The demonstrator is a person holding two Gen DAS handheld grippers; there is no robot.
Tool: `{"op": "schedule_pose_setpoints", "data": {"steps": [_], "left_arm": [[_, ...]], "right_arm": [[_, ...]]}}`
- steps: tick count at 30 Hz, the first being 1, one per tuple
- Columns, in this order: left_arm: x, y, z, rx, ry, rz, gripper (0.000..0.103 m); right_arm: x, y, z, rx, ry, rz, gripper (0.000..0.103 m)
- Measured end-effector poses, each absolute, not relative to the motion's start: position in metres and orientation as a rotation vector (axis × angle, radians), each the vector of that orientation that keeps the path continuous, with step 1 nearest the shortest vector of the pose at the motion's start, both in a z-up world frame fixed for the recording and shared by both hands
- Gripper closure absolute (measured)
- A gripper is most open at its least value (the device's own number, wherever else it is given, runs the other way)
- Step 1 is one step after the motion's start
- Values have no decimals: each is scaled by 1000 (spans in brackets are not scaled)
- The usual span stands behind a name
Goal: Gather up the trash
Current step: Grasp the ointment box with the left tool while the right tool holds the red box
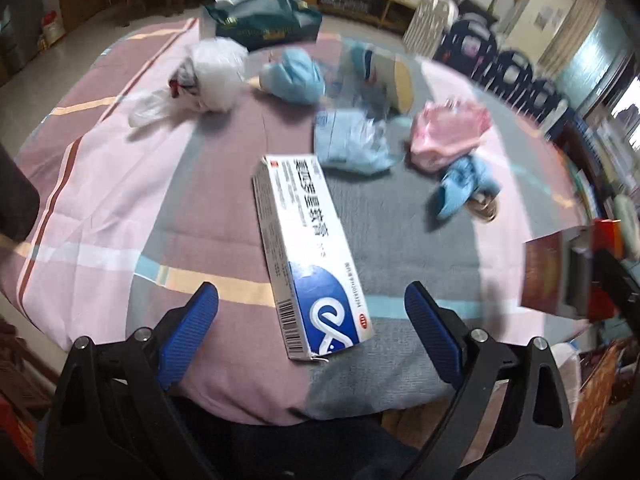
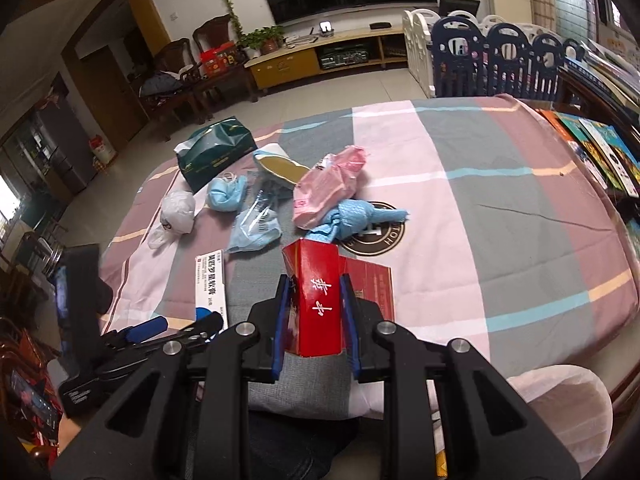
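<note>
A white and blue ointment box (image 1: pixel 308 256) lies flat on the striped tablecloth (image 1: pixel 100 216), its near end between the wide-apart blue fingers of my left gripper (image 1: pixel 312 292), which stands open above it without touching. My right gripper (image 2: pixel 316 280) is shut on a red cigarette box (image 2: pixel 316 300), lifted off the cloth with its lid flap open. From the right wrist the ointment box (image 2: pixel 210 280) and the left gripper (image 2: pixel 148 330) show at lower left. Beyond lie a white crumpled bag (image 1: pixel 212 74), blue wrappers (image 1: pixel 352 144), a pink wrapper (image 1: pixel 448 136) and a blue cloth (image 2: pixel 356 216).
A dark green tissue pack (image 2: pixel 216 152) sits at the table's far left edge. A brown round coaster (image 2: pixel 380 232) lies under the blue cloth. Books (image 2: pixel 600 148) lie stacked off the right edge. A playpen fence (image 2: pixel 500 52) and TV cabinet (image 2: pixel 320 56) stand behind.
</note>
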State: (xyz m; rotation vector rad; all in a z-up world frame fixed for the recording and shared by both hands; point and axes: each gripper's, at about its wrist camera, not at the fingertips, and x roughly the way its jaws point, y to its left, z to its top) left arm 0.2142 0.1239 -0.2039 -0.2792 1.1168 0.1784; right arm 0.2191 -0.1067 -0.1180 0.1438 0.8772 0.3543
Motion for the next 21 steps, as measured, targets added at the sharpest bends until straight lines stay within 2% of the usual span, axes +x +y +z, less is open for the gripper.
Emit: {"op": "schedule_pose_setpoints", "data": {"steps": [5, 7, 11, 14, 16, 21], "left_arm": [[228, 129, -223, -317, 1235, 187, 10], [230, 132, -228, -330, 1259, 189, 15], [231, 126, -226, -282, 1265, 198, 20], [230, 122, -222, -243, 1256, 229, 34], [229, 118, -220, -204, 1249, 250, 48], [227, 115, -218, -189, 1239, 259, 57]], "right_arm": [[219, -107, -123, 143, 883, 351, 78], [219, -104, -125, 147, 891, 355, 78], [218, -95, -129, 137, 903, 369, 78], [216, -92, -129, 133, 906, 377, 78], [216, -91, -130, 131, 910, 378, 78], [215, -91, -132, 137, 918, 379, 78]]}}
